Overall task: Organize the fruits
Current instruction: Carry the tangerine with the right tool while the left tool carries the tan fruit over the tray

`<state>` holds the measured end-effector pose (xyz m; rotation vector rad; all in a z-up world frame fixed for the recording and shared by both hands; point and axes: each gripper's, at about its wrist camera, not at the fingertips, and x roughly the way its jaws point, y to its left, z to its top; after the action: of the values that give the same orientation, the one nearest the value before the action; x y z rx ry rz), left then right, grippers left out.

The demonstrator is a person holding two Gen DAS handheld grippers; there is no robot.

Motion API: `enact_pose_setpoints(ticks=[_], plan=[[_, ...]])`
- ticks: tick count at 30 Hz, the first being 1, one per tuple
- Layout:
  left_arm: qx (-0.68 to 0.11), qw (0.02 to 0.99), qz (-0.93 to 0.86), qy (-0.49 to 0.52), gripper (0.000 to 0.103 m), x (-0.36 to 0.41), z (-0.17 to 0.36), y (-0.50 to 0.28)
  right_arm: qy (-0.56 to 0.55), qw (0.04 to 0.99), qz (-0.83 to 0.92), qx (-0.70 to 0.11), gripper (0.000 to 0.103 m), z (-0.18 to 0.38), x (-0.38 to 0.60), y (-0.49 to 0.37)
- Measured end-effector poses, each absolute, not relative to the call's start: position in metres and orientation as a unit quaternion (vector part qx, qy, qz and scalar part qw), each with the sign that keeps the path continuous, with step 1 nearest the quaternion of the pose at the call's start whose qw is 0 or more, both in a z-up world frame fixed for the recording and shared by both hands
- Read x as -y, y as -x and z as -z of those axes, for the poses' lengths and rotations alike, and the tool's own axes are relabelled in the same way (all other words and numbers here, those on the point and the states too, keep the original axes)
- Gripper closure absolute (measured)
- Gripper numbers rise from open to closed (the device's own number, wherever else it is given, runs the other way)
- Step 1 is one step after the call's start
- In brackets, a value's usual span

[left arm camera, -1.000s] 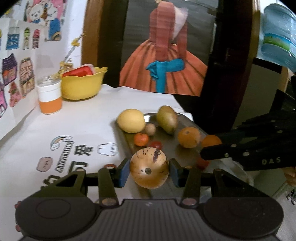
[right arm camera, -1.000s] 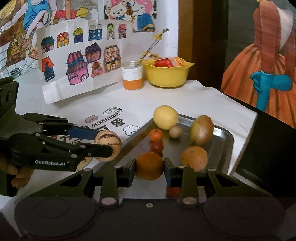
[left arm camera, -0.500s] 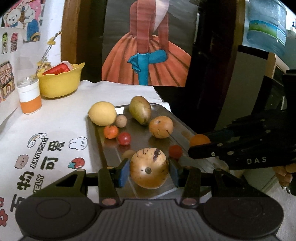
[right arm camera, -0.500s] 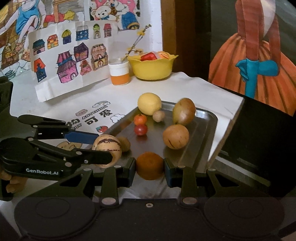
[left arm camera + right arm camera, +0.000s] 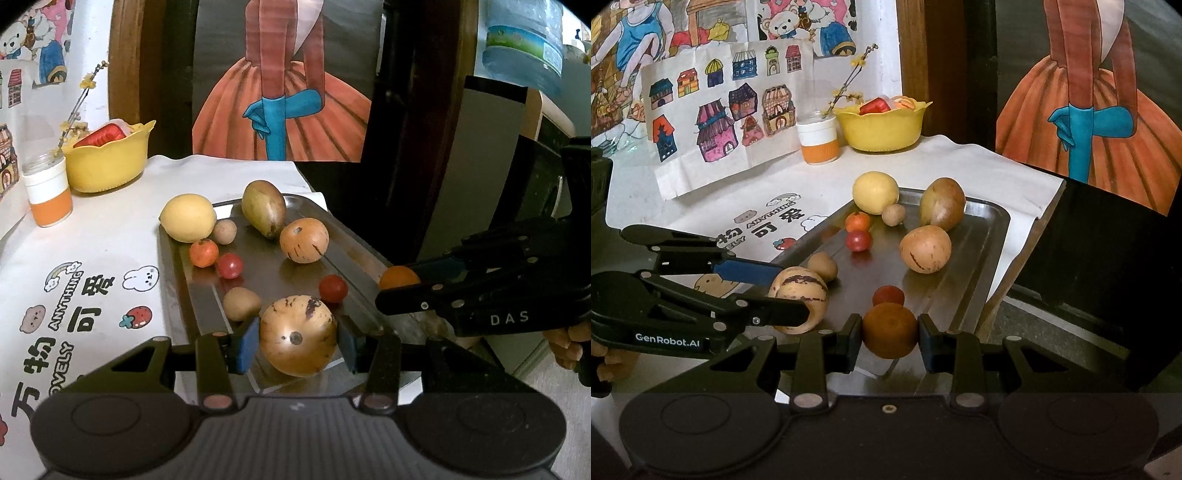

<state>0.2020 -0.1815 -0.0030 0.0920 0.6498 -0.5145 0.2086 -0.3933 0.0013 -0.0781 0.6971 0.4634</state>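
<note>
Compared with a second ago, both grippers have drawn back toward the near end of the metal tray (image 5: 354, 254), so more of it shows ahead of them, and each keeps its fruit. The left gripper (image 5: 297, 338) pinches a round tan melon with dark streaks (image 5: 298, 335) between its blue pads, held over the tray's near left corner. The right gripper (image 5: 890, 332) pinches a small orange (image 5: 890, 330) between its black pads, at the tray's near edge. Inside the tray lie eight fruits: a yellow lemon (image 5: 187, 218) at the far left corner, a brownish pear (image 5: 264, 207) beside it, a small beige longan (image 5: 224, 231) between them, a tiny tangerine (image 5: 203, 253), a red cherry tomato (image 5: 229, 265), a speckled tan fruit (image 5: 304, 240), a second beige longan (image 5: 241, 303) and another red tomato (image 5: 333, 289) nearest the grippers. A yellow bowl (image 5: 882, 125) and an orange-and-white jar (image 5: 817, 142) stand well apart at the back of the white tablecloth (image 5: 110, 229). Judging by this, most fruit already sits on the tray, loosely grouped; the two held pieces seemingly remain to be placed, though where they belong is unclear.
</note>
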Motion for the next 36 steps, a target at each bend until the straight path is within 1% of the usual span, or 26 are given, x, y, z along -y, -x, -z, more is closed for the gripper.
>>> enact_pose_setpoints(ticks=[36], plan=[[-0.314,0.915,0.248,-0.044,0.052,0.181,0.004,-0.2,0.035,0.914,-0.217,-0.342,0.067,0.015,0.395,-0.208]])
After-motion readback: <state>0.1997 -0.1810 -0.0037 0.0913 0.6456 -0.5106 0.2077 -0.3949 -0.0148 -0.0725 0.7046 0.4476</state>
